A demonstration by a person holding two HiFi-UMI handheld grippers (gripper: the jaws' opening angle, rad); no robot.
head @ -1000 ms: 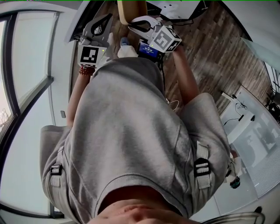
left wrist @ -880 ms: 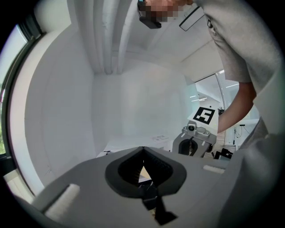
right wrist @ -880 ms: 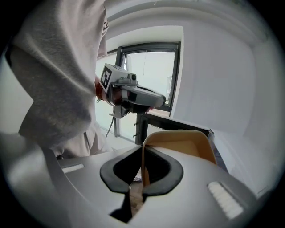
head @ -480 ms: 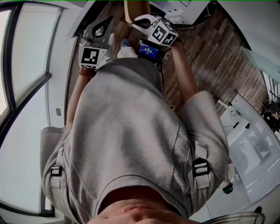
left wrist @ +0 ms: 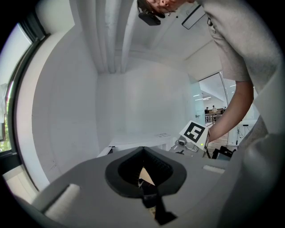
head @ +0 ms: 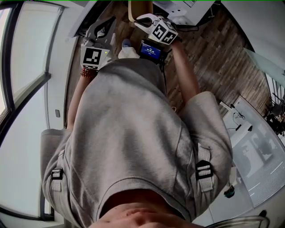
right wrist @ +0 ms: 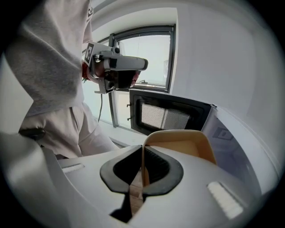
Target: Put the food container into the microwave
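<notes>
The food container [right wrist: 180, 144] is a tan open tub; its near wall stands pinched between the jaws of my right gripper [right wrist: 142, 176]. In the head view the food container [head: 140, 9] pokes out at the top edge, just beyond the right gripper [head: 144, 20]. The white microwave [right wrist: 242, 147] is right behind the tub, its dark mesh-window door [right wrist: 169, 116] swung open to the left. My left gripper [right wrist: 144, 64] is held higher and to the left, away from the tub. The left gripper [left wrist: 143, 178] is shut with nothing gripped.
A person's grey shirt [head: 129, 142] fills most of the head view and hides what lies below. A tall window [right wrist: 142, 62] and a white sill [right wrist: 122, 133] are left of the microwave. A wood floor [head: 213, 58] and a glass-topped desk [head: 262, 156] lie to the right.
The right gripper has carried the tub a little farther forward, toward the top of the head view. The left gripper has hardly moved.
</notes>
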